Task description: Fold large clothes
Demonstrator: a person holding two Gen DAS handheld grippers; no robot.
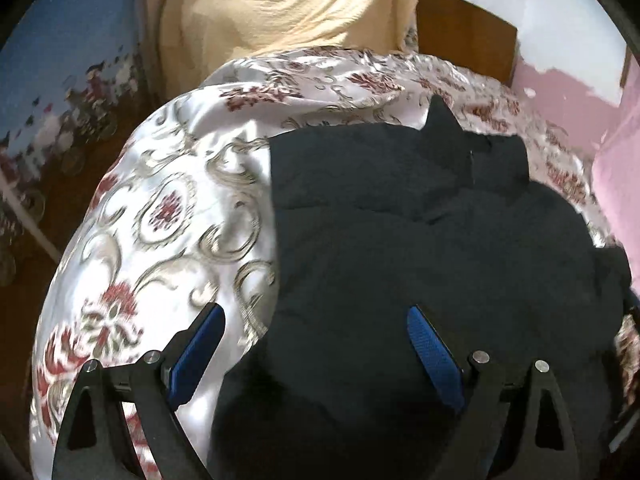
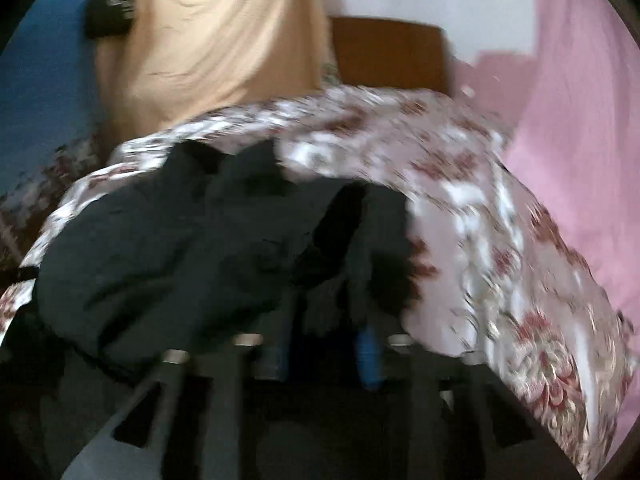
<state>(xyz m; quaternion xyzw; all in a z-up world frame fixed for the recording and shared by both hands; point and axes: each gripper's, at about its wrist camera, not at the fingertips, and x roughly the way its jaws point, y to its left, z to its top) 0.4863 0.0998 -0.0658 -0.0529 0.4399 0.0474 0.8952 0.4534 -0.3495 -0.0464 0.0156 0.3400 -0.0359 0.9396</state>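
Black garment (image 1: 420, 240) fills the frame's lower right, under the wide-apart, empty left tongs (image 1: 316, 344); right tongs (image 2: 328, 360) too blurry, can't tell.

No readable text

No words, labels, brands or numbers can be made out in either view; pale marks on a black bag (image 2: 109, 14) are too blurred to be read.

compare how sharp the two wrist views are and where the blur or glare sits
Left wrist view: mostly sharp; the left tongs and dark garment are crisp, with sheen on the floral bedspread and slight smear at its lower left edge. Right wrist view: heavy motion blur throughout; the right tongs are smeared.
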